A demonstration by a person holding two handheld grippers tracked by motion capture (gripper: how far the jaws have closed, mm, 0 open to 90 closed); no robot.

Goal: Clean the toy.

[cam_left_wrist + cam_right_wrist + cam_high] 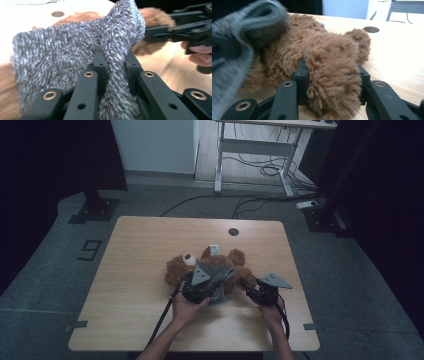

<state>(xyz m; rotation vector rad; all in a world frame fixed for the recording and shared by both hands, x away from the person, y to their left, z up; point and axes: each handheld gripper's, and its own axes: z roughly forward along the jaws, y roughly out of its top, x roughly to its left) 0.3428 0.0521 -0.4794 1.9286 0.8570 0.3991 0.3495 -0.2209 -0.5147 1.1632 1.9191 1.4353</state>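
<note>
I have my left gripper (113, 62) clamped on the fuzzy grey garment (75, 50) and my right gripper (332, 72) clamped on 1 leg of the teddy bear (210, 265) lying mid-table (140, 240), so dressing looks barely begun, no limb through yet.

I see teddy bear (329, 62) brown | fuzzy cloth (62, 50) grey flecked white | my jaws black | table (140, 250) light woodgrain
</note>
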